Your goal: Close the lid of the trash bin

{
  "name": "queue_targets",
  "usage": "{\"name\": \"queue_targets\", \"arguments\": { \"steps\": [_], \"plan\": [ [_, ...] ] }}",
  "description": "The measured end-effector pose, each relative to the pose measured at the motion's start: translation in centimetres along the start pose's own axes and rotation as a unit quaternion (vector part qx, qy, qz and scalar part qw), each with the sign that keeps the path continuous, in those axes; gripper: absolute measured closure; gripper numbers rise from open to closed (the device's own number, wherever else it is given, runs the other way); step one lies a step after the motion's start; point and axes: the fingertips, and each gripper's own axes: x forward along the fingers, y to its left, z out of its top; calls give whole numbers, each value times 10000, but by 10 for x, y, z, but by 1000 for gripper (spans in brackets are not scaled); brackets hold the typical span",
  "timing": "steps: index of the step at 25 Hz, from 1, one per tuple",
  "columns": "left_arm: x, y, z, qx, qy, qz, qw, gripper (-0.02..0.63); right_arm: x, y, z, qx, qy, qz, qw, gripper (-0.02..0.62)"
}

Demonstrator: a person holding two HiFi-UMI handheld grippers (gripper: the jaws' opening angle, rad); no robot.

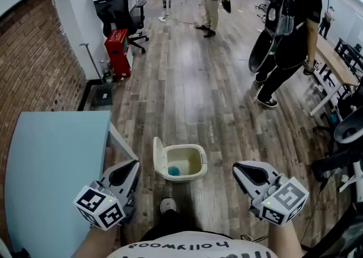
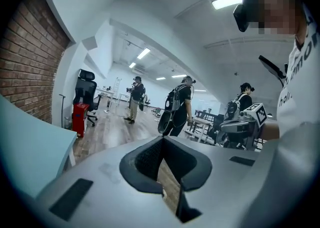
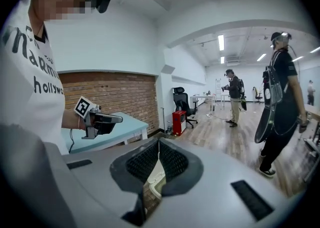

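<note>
While lid (image 1: 158,157) stands open | bin (image 1: 188,147) contents unclear | left tongs (image 1: 135,164), right tongs (image 1: 236,167) closed

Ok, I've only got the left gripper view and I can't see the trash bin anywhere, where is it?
Observer: In the head view the trash bin stands on the wooden floor, straight ahead of the person and between the two grippers.
Operator: Is its lid down?
Observer: No. The lid stands up open on the bin's left side.
Operator: Is either gripper on it?
Observer: Neither. The left gripper and right gripper are held apart from it, one on each side.
</note>
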Motion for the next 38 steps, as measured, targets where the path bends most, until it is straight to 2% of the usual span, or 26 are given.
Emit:
{"name": "queue_targets", "arguments": {
  "steps": [4,7,12,16,21,25,29,33,38],
  "plan": [
    [30,23,-3,12,179,-272,9995,601,48,-10,10,-136,279,136,9994,584],
    [45,41,-13,36,212,-230,9995,601,78,-22,21,-113,376,121,9992,584],
    [71,65,-39,26,494,-241,9985,601,112,-49,37,175,50,-88,9998,584],
    [89,95,-50,-151,655,-13,9977,601,129,-68,32,381,124,-112,9991,584],
    [106,113,-82,-81,1118,423,9928,601,140,-94,5,565,497,122,9971,584],
    [112,137,-125,4,1540,906,9839,601,147,-110,-20,936,725,343,9924,584],
    [122,174,-186,42,2144,1393,9668,601,148,-124,-50,1002,1094,522,9876,584],
    [129,188,-226,-433,2424,1671,9547,601,146,-133,-66,1114,1239,628,9840,584],
    [150,173,-244,-884,2429,1596,9527,601,141,-139,-79,1083,1390,720,9817,584]
  ]
}}
